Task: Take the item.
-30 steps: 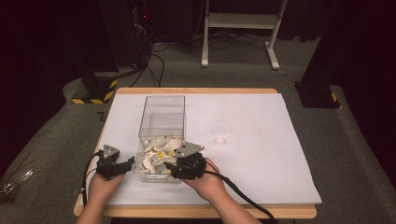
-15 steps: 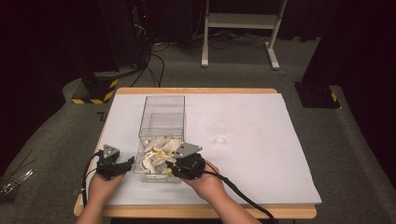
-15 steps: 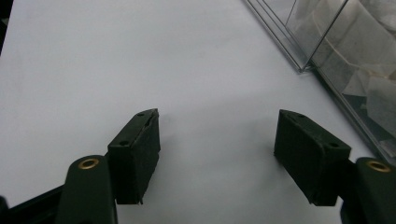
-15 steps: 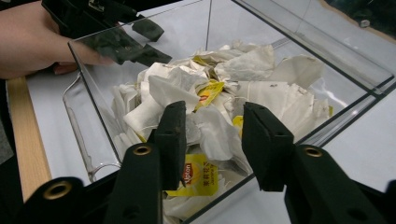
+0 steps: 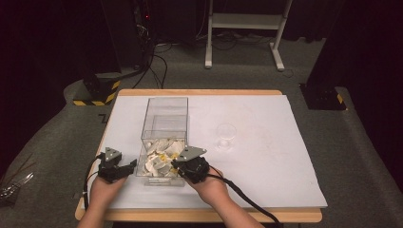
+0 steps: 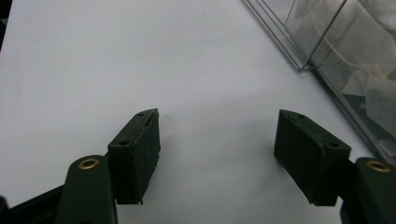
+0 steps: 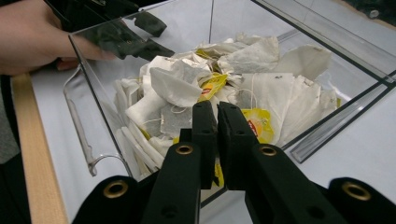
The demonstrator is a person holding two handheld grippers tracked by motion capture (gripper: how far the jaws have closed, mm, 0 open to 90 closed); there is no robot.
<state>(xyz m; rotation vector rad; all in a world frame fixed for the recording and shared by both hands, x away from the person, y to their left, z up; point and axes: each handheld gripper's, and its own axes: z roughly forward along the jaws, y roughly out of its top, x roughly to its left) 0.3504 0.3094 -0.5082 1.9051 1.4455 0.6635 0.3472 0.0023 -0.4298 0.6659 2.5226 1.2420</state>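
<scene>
A clear plastic box (image 5: 164, 137) sits on the white paper-covered table (image 5: 266, 156), and the near end of it holds a heap of white paper tea bags with yellow tags (image 7: 219, 88). The right gripper (image 7: 216, 112) reaches over the near wall of the box into the heap; its black jaws have just been closing and now stand almost together, but I cannot tell if a tea bag or its string is pinched between them. The left gripper (image 6: 217, 140) rests low over the bare paper just left of the box, its jaws wide apart with nothing between them.
</scene>
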